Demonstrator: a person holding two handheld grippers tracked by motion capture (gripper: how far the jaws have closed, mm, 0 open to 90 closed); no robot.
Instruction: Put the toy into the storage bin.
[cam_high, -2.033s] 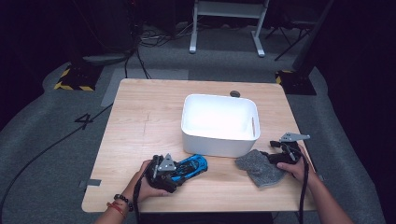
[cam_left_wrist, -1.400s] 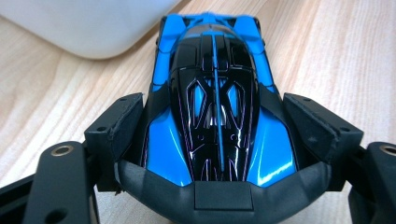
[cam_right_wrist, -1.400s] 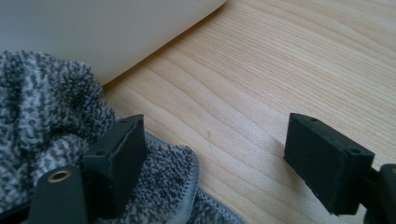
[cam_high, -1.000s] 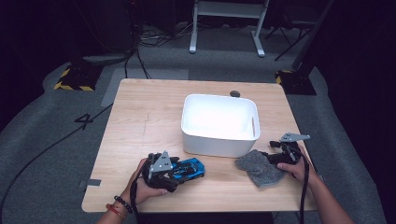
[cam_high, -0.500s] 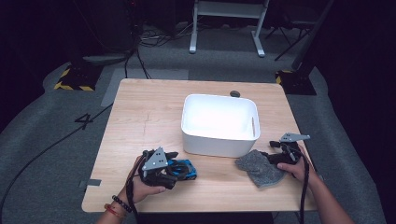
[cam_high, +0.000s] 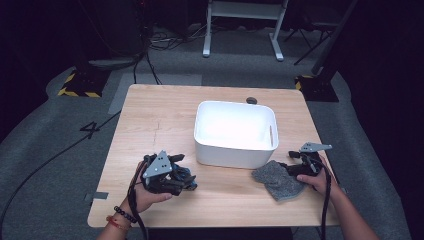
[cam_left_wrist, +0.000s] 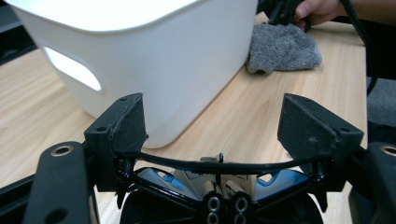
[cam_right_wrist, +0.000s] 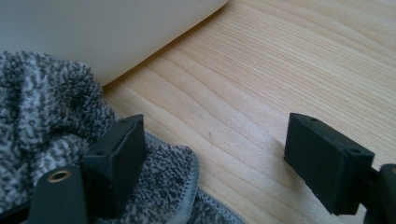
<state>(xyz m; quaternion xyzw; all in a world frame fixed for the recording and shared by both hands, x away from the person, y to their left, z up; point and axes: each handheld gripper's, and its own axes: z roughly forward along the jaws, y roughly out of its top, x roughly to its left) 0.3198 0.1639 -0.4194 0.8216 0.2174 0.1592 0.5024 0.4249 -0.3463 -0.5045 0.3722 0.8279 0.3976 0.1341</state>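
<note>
- Down at the near left of the tabletop (cam_high: 150, 120), your left gripper (cam_high: 172, 176) sat low over the blue toy car (cam_high: 187, 181), which lay on the wood just in front of the white bin's (cam_high: 235, 150) near left corner.
- From the left gripper view, its jaws stood wide apart with the toy car (cam_left_wrist: 219, 182) under and between them; whether the pads touched it, you could not tell.
- Your right gripper (cam_high: 295, 167) rested at the near right, beside the bin's near right corner, its tips at the grey cloth (cam_high: 277, 180).
- From the right gripper view, its jaws were wide open: one pad sat on the edge of the cloth (cam_right_wrist: 42, 107), the other over bare wood, well clear of it.
- That cloth lay crumpled on the tabletop, just beside the bin wall (cam_right_wrist: 93, 32), not in it.
- Both things lay outside the bin, well apart from each other.
</note>
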